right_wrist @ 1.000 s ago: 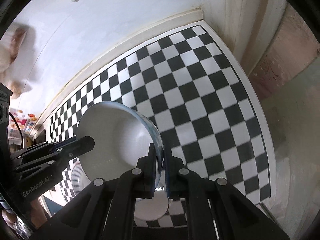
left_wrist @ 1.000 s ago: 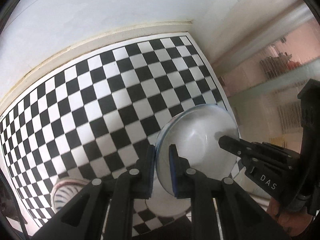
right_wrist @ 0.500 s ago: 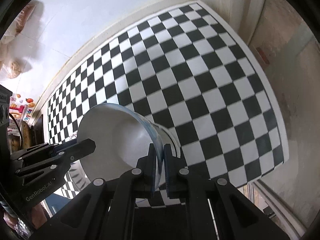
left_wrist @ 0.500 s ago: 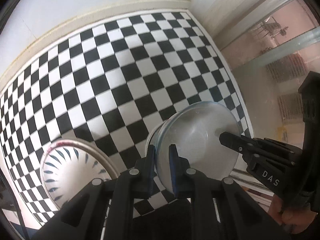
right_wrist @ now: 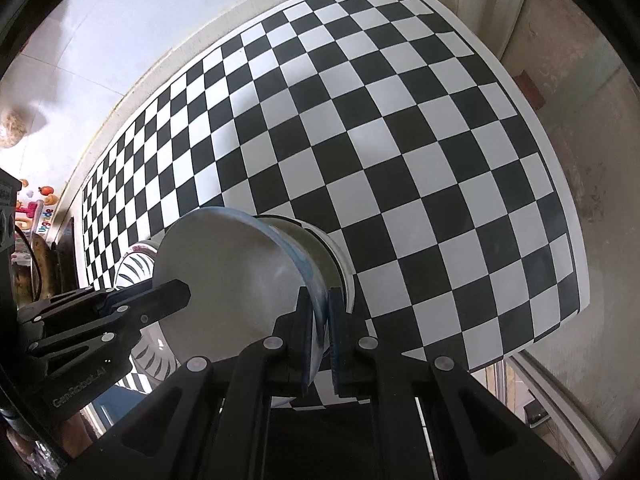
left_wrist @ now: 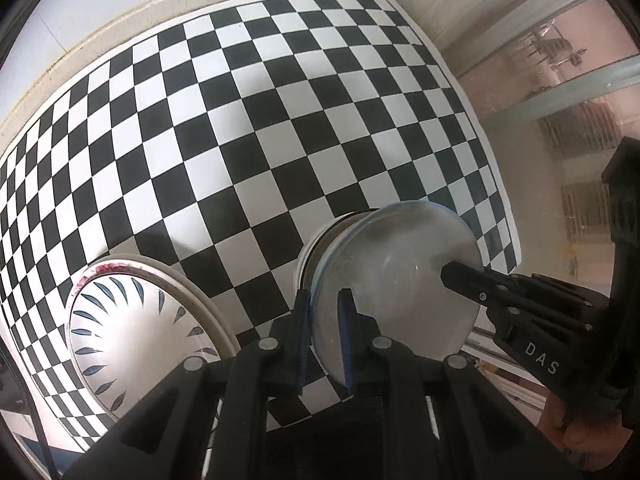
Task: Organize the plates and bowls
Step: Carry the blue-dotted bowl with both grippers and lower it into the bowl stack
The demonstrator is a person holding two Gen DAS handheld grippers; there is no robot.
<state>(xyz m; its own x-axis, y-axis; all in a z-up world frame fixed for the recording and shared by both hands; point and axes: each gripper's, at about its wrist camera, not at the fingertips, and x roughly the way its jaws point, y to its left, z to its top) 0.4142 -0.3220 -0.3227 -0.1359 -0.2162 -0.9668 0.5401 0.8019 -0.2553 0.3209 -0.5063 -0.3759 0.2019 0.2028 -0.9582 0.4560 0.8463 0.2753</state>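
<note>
Between both grippers' fingers (left_wrist: pixel 344 320): bowl (left_wrist: pixel 400 280) rim.

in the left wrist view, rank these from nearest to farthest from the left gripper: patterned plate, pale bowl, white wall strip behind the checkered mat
1. pale bowl: its rim is clamped in the left gripper.
2. patterned plate: lower left, on the checkered mat.
3. white wall strip: beyond the mat's far edge.

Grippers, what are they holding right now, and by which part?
Both hold one bowl by its rim: left gripper on one side, right gripper on the opposite side.
</note>
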